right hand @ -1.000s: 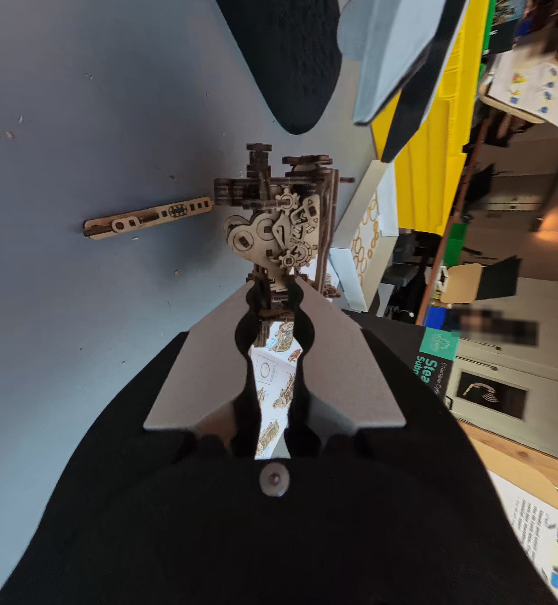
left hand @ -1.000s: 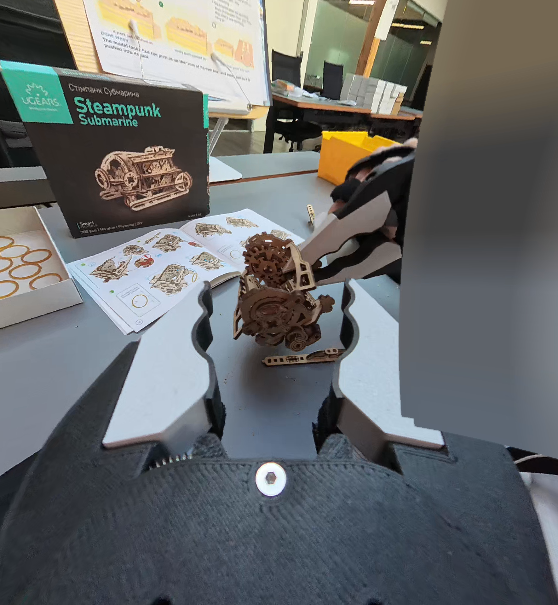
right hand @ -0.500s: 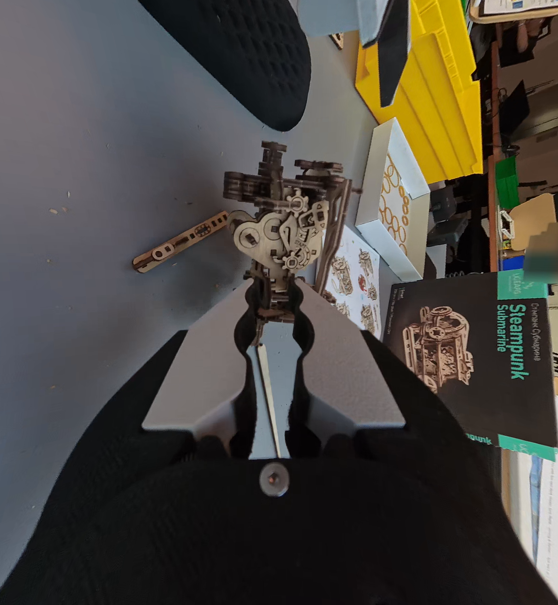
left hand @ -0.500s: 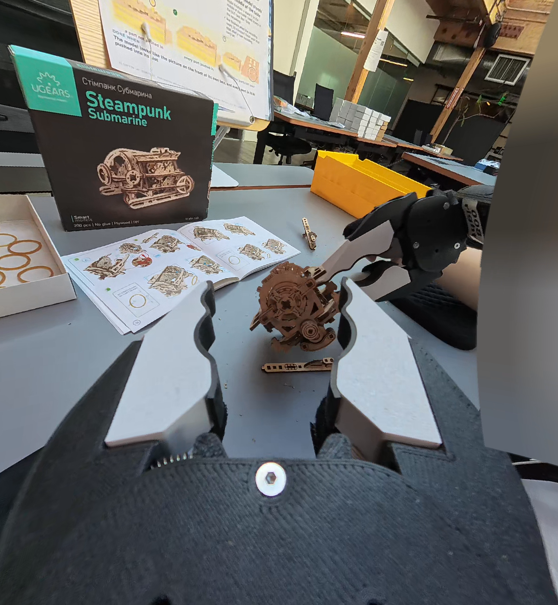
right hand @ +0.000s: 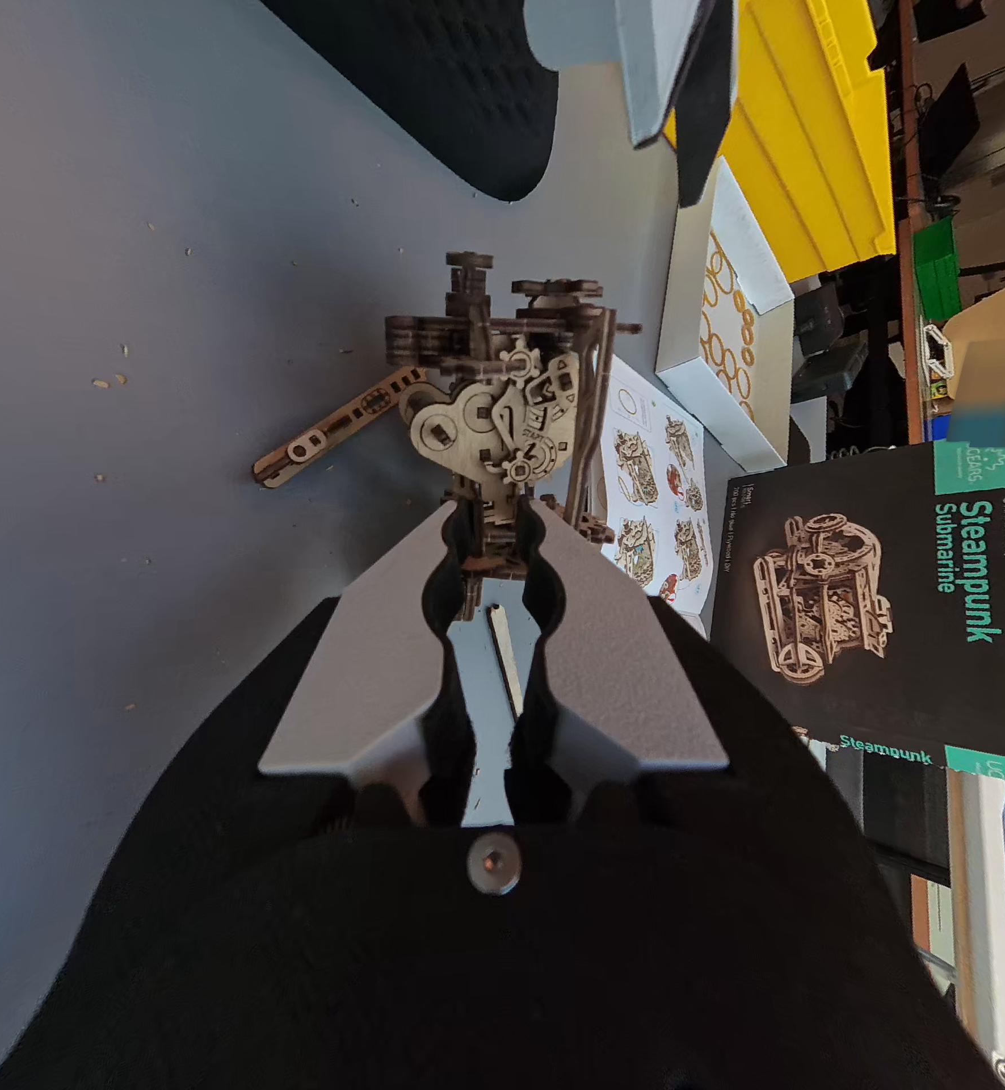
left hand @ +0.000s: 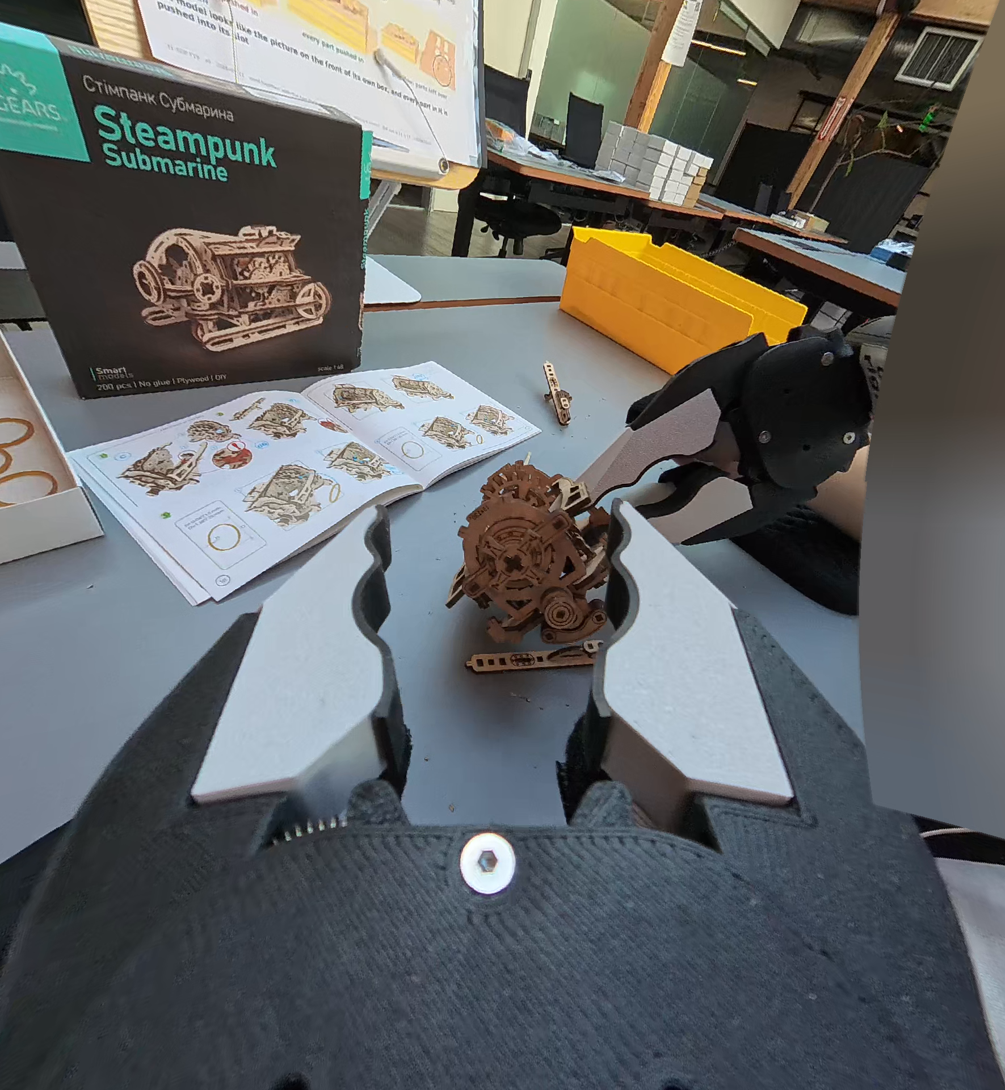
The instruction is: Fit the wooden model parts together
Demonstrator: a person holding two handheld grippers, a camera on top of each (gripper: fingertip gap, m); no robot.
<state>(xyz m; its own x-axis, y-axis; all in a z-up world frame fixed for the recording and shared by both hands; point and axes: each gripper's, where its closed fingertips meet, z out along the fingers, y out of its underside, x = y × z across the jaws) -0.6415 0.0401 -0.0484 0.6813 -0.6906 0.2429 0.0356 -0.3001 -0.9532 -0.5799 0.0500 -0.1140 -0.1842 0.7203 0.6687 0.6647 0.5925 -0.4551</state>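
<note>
Since the earlier frame the wooden model [left hand: 526, 566] has been tipped and lowered toward the table [left hand: 75, 678]. Right tongs [right hand: 491, 534] clench its frame; left tongs [left hand: 497, 566] stand released, near. The loose strip [left hand: 532, 659] lies just beside: steady the model before fitting.

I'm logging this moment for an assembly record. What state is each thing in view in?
Left gripper: jaws open, empty.
Right gripper: shut on the wooden model.
Wooden model: part-built, held tilted at the table.
Wooden strip: loose, flat on the table.
Small wooden part: loose, beyond the booklet.
Booklet: open, flat.
Kit box: upright.
White tray: lidless, holding rings.
</note>
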